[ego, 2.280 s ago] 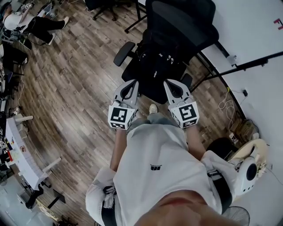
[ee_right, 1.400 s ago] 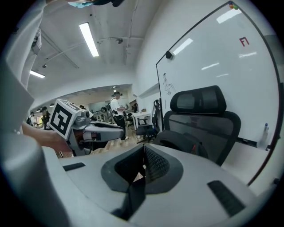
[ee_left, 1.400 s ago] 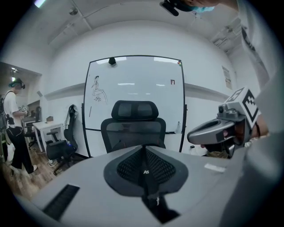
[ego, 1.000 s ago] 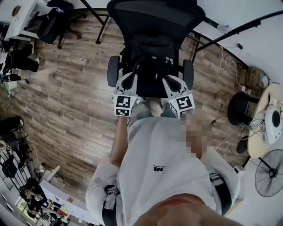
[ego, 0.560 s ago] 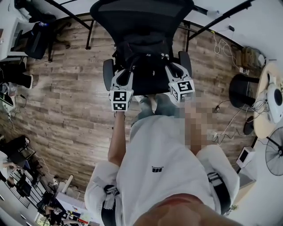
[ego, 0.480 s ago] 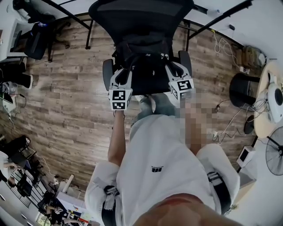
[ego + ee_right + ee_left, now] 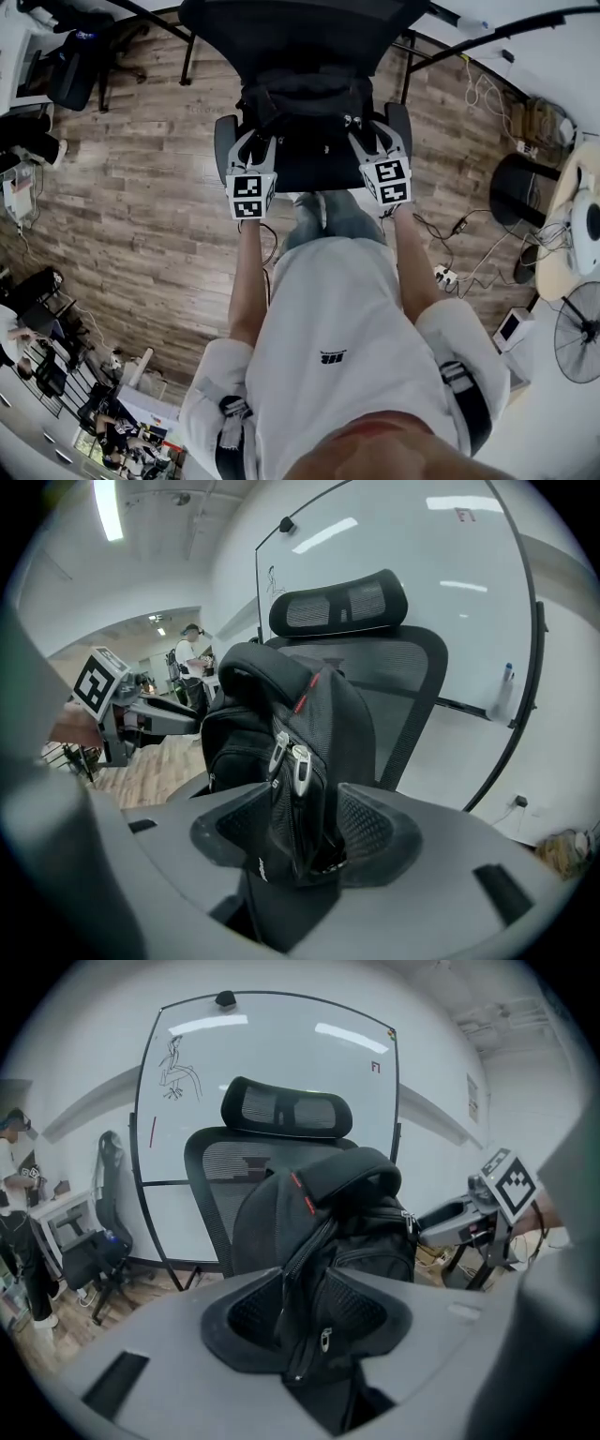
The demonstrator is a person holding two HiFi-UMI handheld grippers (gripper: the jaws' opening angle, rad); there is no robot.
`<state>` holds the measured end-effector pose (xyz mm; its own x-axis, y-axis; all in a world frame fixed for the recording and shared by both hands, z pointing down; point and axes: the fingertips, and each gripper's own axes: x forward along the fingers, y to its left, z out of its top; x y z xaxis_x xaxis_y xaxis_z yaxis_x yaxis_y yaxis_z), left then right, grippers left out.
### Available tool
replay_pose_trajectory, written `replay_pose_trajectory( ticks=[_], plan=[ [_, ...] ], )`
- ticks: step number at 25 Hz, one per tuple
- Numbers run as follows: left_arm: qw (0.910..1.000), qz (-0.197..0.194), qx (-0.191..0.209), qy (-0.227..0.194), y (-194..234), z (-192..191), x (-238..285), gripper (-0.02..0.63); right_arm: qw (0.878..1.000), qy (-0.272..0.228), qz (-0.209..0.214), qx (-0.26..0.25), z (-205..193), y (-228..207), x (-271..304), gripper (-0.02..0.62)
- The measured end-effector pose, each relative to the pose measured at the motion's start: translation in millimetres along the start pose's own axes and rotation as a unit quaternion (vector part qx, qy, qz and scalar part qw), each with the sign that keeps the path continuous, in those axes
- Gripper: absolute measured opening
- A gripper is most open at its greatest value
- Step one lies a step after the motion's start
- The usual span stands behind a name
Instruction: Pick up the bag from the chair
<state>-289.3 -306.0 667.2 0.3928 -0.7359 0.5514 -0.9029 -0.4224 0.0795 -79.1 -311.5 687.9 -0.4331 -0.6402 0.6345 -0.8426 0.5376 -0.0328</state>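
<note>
Black backpack (image 7: 361, 1222) with red tab, upright on black mesh office chair (image 7: 286, 1110) seat, against the backrest

Bright, even ceiling light: a strip lamp (image 7: 105, 506) up-left of the right claw (image 7: 302, 832) glares white, and streaks reflect on the whiteboard (image 7: 281, 1082) beyond the left claw (image 7: 314, 1321). Both gripper views bow at the rims with dark corners, and each claw's near body is soft.

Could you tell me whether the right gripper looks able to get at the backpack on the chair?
Probably yes: the jaws of the right gripper, which have just been opening, stand apart around the zippered side of the backpack, with nothing else between them. The armrest lies beside, not across.
</note>
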Motion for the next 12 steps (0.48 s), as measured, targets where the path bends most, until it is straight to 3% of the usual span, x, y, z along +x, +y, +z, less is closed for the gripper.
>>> replay_pose_trajectory(
  ticks=[12],
  plan=[
    [0.9992,0.014,-0.014,0.034,19.0,-21.0,36.9,0.172,1.000,-0.003,0.007,-0.003,-2.0,-11.8,33.9,0.221]
  ],
)
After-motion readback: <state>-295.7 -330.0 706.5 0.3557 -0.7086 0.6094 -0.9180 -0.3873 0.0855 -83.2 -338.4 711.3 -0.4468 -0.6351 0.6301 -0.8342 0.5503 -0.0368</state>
